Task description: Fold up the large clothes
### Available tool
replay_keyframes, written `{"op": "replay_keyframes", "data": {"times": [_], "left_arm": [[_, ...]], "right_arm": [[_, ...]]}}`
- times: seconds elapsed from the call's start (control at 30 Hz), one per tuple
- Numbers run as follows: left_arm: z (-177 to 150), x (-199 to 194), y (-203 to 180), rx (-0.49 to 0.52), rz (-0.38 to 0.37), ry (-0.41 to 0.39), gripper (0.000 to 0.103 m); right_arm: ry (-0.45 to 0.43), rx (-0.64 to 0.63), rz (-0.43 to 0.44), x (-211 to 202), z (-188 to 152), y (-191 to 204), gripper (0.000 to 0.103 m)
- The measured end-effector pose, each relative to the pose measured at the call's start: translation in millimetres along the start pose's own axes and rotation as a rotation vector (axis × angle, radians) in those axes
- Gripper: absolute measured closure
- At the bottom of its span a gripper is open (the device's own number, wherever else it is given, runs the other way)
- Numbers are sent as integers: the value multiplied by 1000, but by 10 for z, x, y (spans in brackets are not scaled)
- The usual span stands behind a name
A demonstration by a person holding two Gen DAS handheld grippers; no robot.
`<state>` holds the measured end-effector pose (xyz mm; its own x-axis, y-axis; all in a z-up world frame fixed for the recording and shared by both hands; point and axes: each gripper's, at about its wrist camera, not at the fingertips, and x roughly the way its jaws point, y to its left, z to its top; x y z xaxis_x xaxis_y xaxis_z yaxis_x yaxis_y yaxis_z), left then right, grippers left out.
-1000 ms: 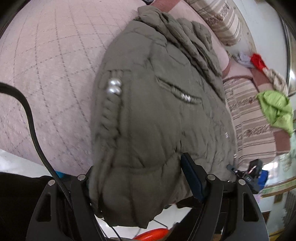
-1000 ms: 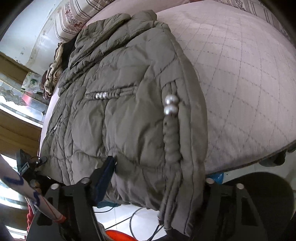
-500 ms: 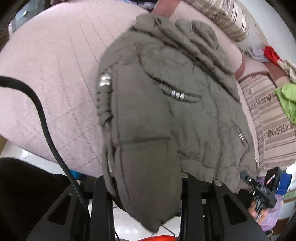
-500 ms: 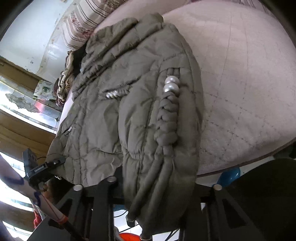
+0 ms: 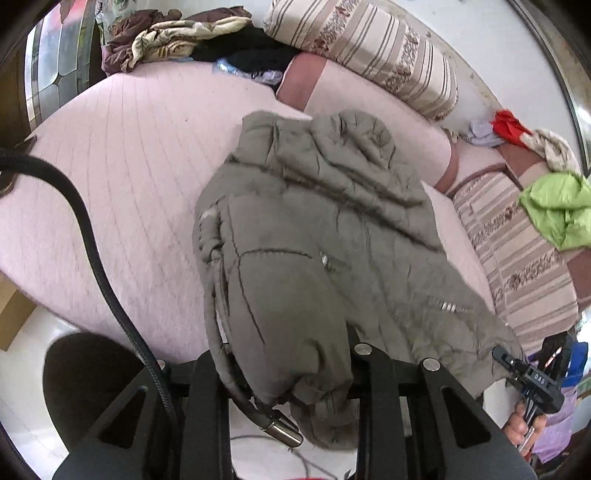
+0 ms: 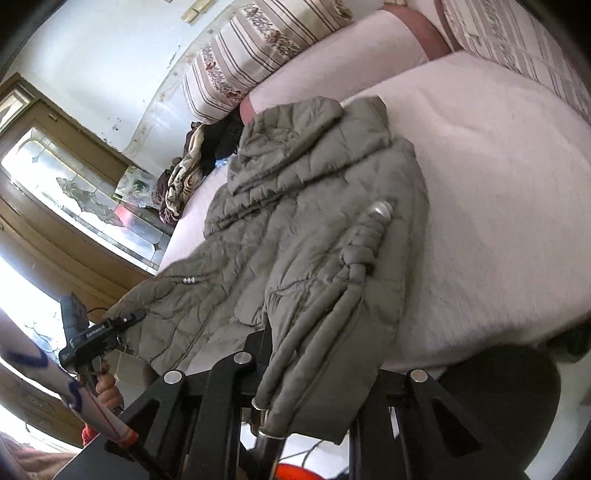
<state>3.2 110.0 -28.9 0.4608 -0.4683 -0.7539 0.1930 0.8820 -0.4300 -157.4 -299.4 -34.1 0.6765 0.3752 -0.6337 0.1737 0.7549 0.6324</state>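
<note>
1. Two grippers each clamp a bottom corner of one olive-grey padded jacket (image 5: 317, 236), whose upper part lies on a pink quilted bed (image 5: 122, 177).
2. The left gripper (image 5: 291, 373), at 6 o'clock in its own view, has just been closing; its jaws now pinch a bunched hem corner, with a drawcord and metal toggle (image 5: 282, 432) hanging below.
3. The right gripper (image 6: 314, 380), at 6 o'clock in its view, has likewise just been closing and grips the other hem corner, where a braided cord (image 6: 364, 240) ending in silver beads runs up toward 1 o'clock.
4. From the left wrist the jacket's collar points toward 12 o'clock, and the right gripper shows at 4 o'clock, a hand (image 5: 522, 424) on its handle.
5. A striped bolster (image 5: 373, 48) lies at 1 o'clock, a lime-green garment (image 5: 557, 206) at 3 o'clock, a pile of clothes (image 5: 173, 33) at 11 o'clock.
</note>
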Motion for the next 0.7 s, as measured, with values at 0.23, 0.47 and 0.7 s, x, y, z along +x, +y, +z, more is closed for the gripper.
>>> {"op": "replay_keyframes", "data": {"times": [0.23, 0.47, 0.7], "left_arm": [[840, -9, -400, 47, 20, -125, 77], [1952, 373, -539, -24, 37, -162, 77], [2755, 1149, -536, -66, 100, -119, 77]], "right_arm": [[-88, -68, -10, 75, 873, 365, 87], [-142, -71, -60, 477, 1946, 595, 86], [-130, -54, -132, 1112, 2817, 517, 86]]}}
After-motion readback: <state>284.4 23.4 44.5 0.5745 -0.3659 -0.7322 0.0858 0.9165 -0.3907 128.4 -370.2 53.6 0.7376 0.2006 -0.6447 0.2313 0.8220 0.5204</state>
